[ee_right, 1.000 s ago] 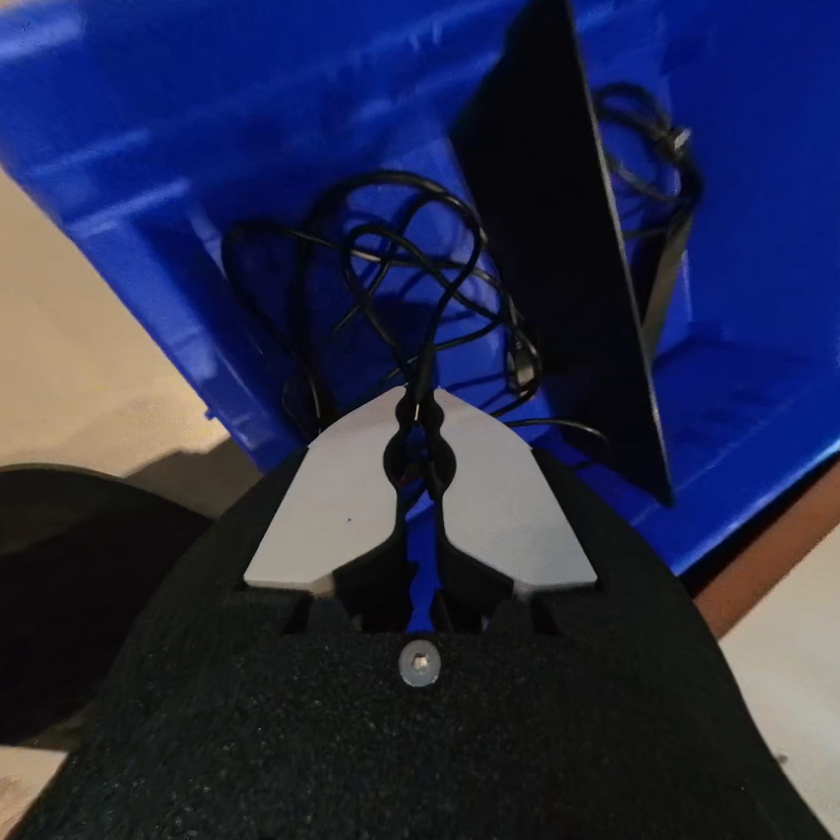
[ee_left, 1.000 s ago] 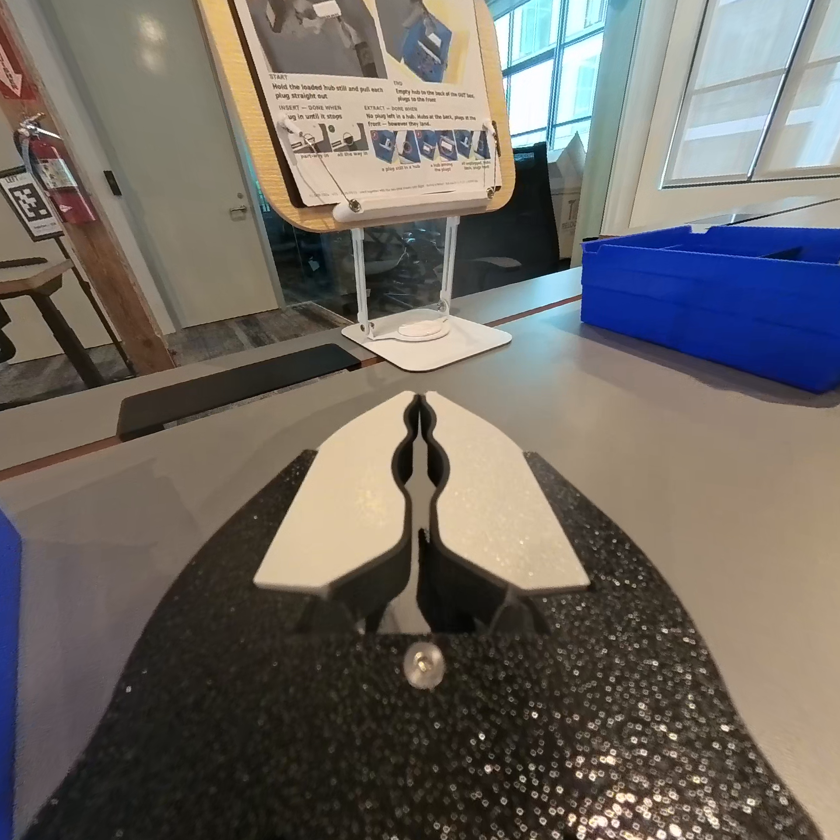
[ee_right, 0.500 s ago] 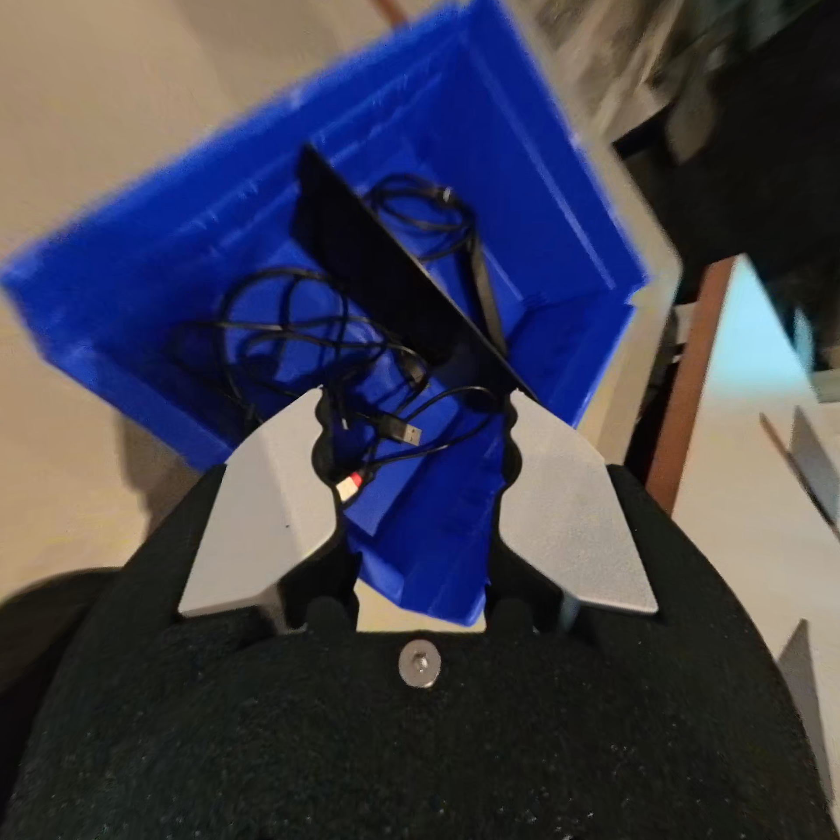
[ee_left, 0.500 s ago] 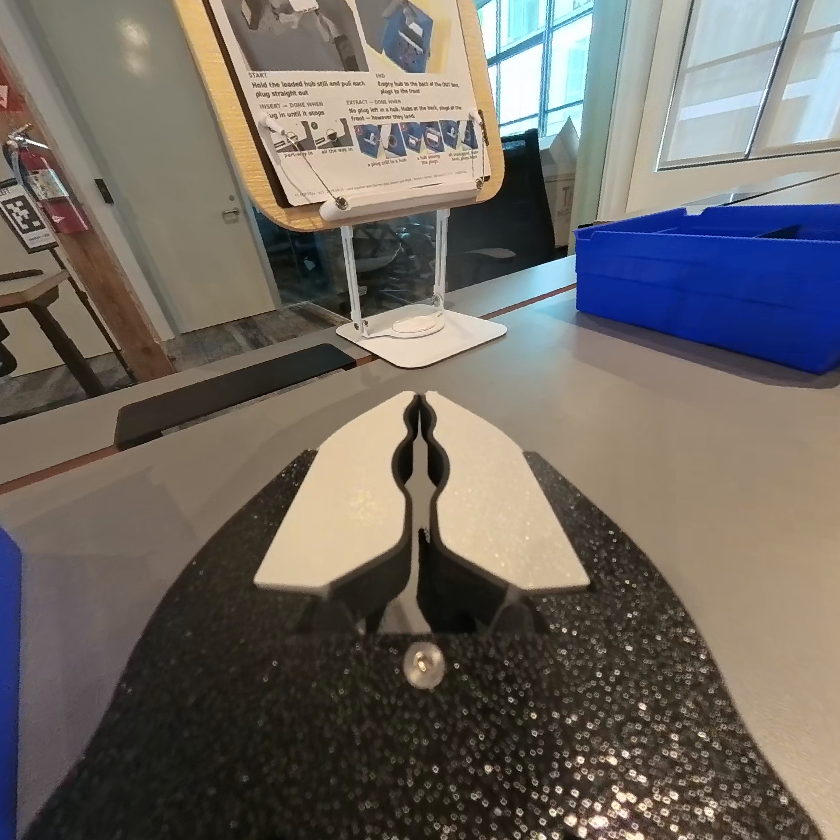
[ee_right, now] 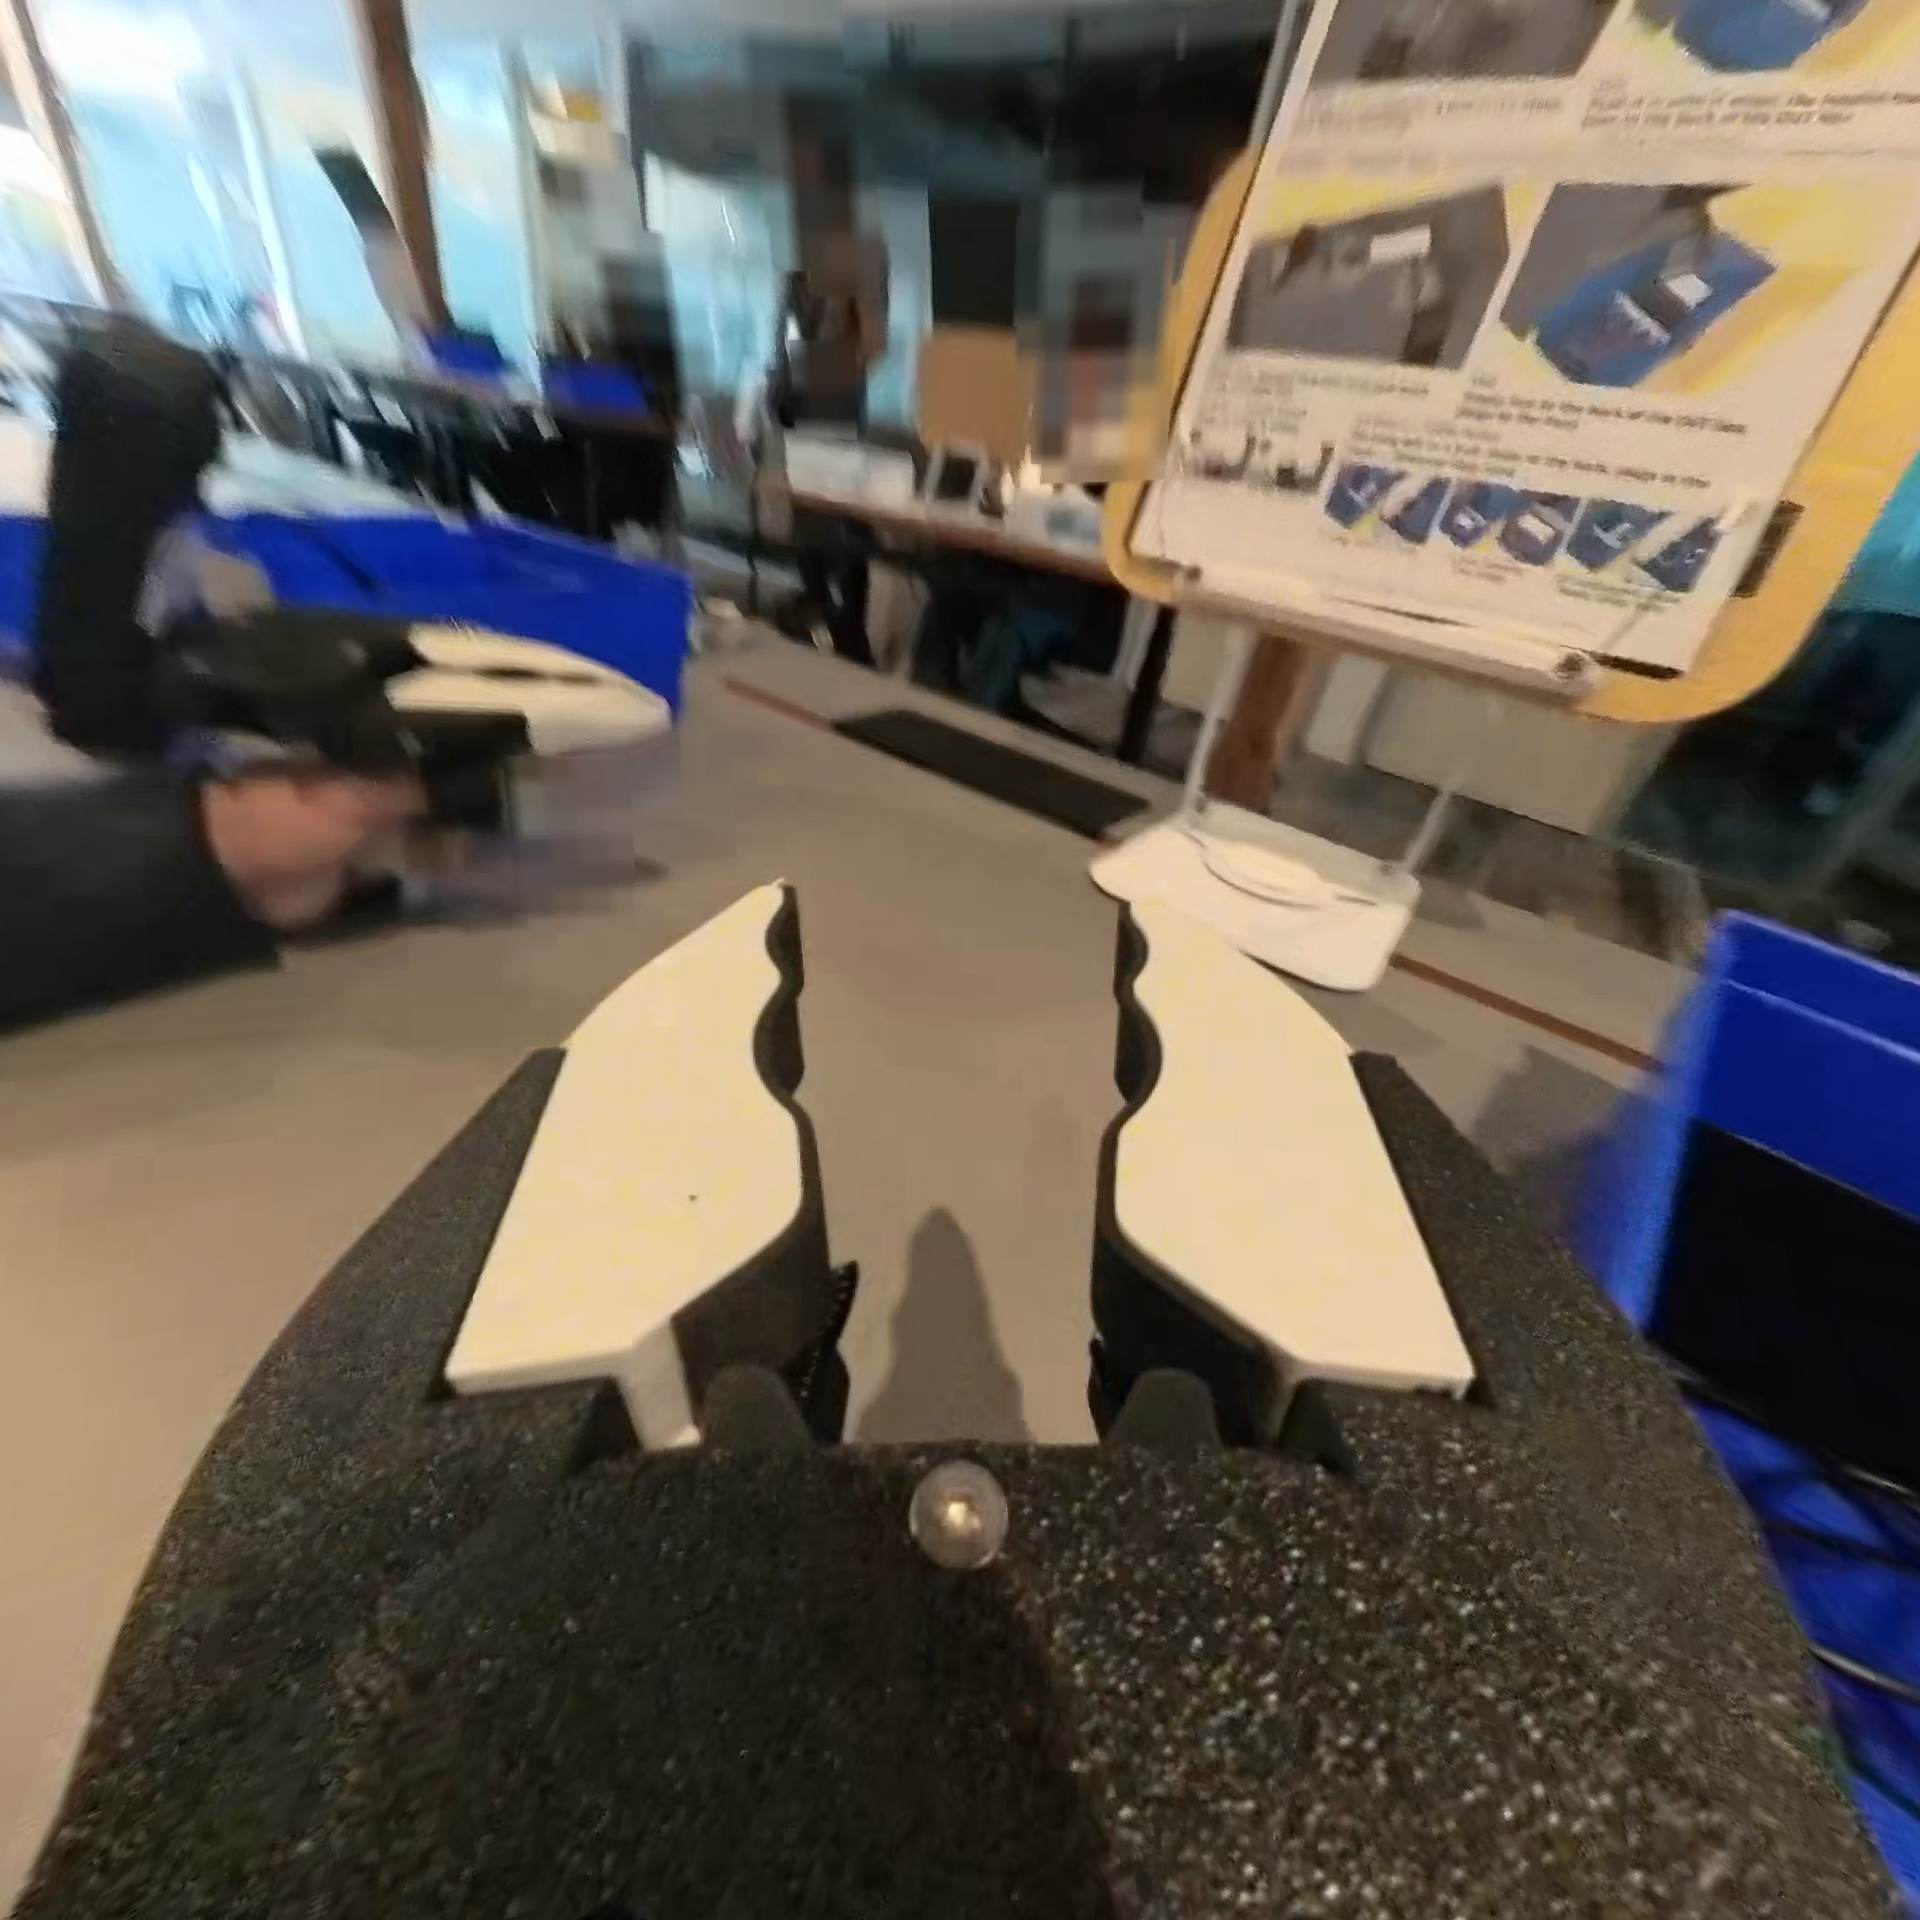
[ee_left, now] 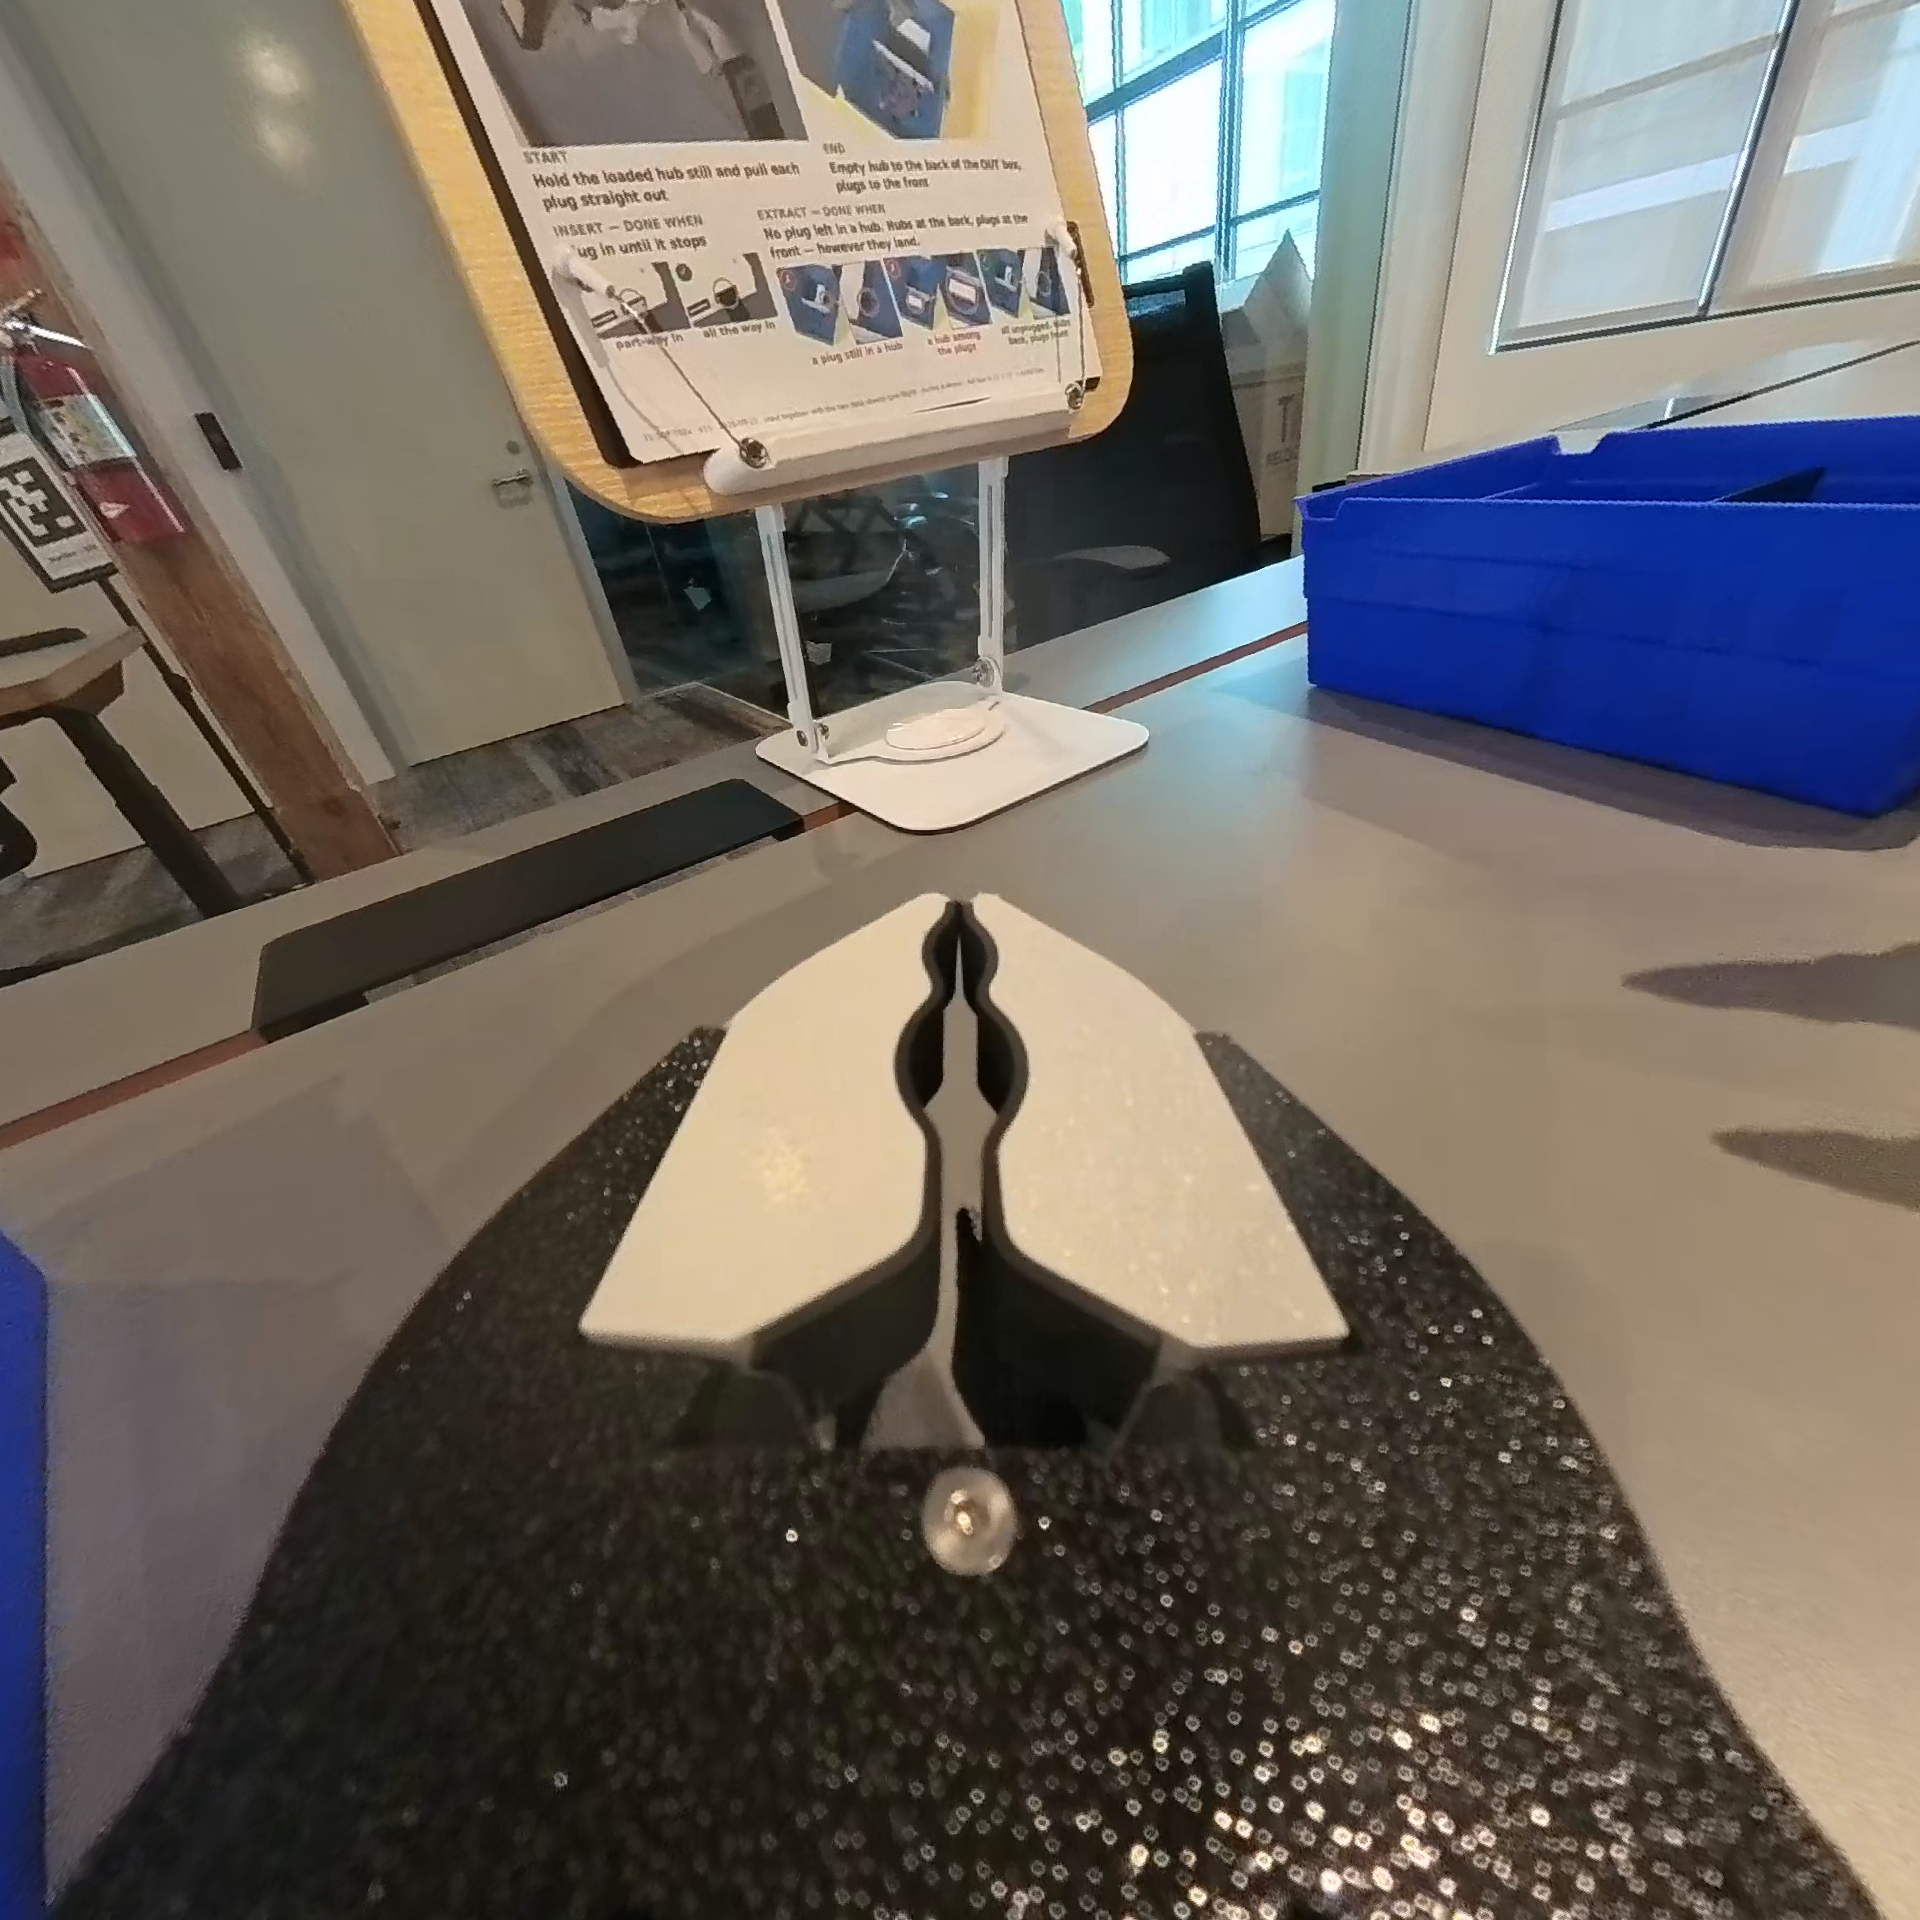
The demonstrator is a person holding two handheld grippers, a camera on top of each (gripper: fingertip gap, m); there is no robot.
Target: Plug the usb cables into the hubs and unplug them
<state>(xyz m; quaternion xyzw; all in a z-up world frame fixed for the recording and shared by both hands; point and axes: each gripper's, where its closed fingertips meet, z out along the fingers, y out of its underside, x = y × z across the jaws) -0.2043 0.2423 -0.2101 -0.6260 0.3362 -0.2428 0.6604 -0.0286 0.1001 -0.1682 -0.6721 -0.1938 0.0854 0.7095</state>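
My left gripper (ee_left: 958,914) is shut and empty, low over the grey table (ee_left: 1351,935). My right gripper (ee_right: 951,914) is open and empty, level over the same table, pointing at the instruction stand. A blue bin (ee_left: 1621,613) stands at the right in the left wrist view; its edge with a black divider shows at the right of the right wrist view (ee_right: 1808,1039). No cable or hub shows in either view now. The left gripper also shows at the left of the right wrist view (ee_right: 540,686), held by a hand.
A wooden board with a printed sheet on a white stand (ee_left: 935,748) is at the table's far edge; it also shows in the right wrist view (ee_right: 1278,894). A black pad (ee_left: 520,883) lies left of it. Another blue bin (ee_right: 447,582) is behind the left gripper.
My right gripper let go of the black cable over the blue bin, opened, and swung up and away to face the stand. My left gripper stayed shut and barely moved.
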